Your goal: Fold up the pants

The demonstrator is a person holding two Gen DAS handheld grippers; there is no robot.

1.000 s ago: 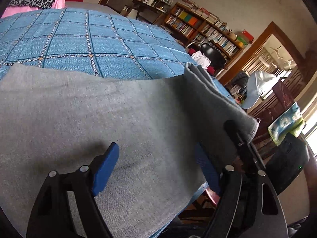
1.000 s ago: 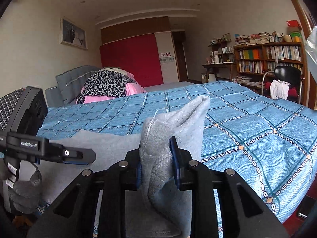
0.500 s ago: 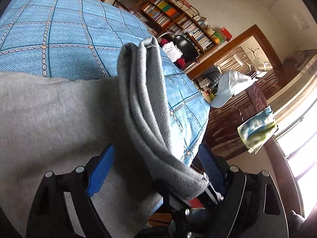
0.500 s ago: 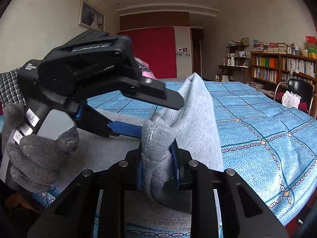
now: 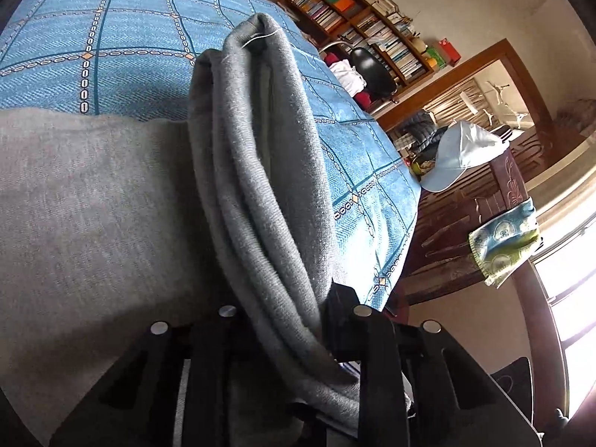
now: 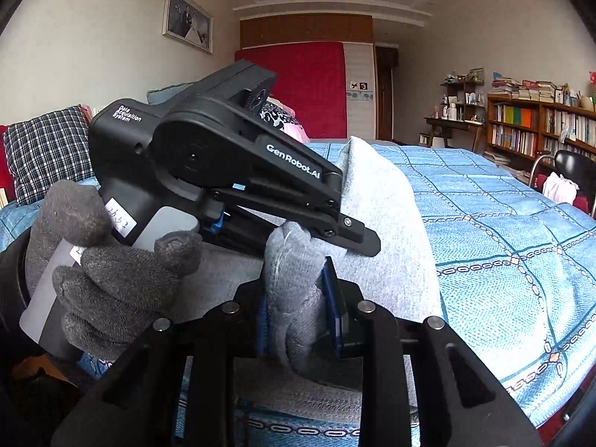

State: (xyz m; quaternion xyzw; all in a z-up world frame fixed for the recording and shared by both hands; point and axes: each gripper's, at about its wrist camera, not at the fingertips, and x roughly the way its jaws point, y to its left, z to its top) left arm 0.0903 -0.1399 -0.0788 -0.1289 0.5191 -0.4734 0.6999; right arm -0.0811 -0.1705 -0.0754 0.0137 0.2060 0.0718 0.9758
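Right up close, the right gripper (image 6: 300,320) is clamped on a bunched end of the grey pants (image 6: 383,231), blue pads pressed tight on thick knit w/ a stitched seam showing. The left gripper (image 5: 287,320) is also closed on the same raised ridge of cloth; its pads are buried under the layers, but the fingers sit narrow w/ fabric pinched btwn them. In the right wrist view the left gripper's black body crosses in from the left, held by a grey-gloved hand (image 6: 108,268), fingertips touching the ridge just above the right gripper's hold.

Step in hand, as I read it: both tools have one end of the pants lifted, prob. to carry it over the flat part for a fold. Next move needs both grips kept firm and moved together, so the layers don't slip or skew, then laid down w/ edges aligned.

Pants: soft heavy jersey, several layers rolled into rounded lips, a loose white thread at the top. The rest lies flat and smooth on the bedspread (image 5: 111,37), a blue woven cloth w/ a chain-pattern grid.

Farther off: a bookshelf (image 6: 536,126) packed w/ books, a black chair (image 6: 573,167), red wardrobe panel (image 6: 309,89).
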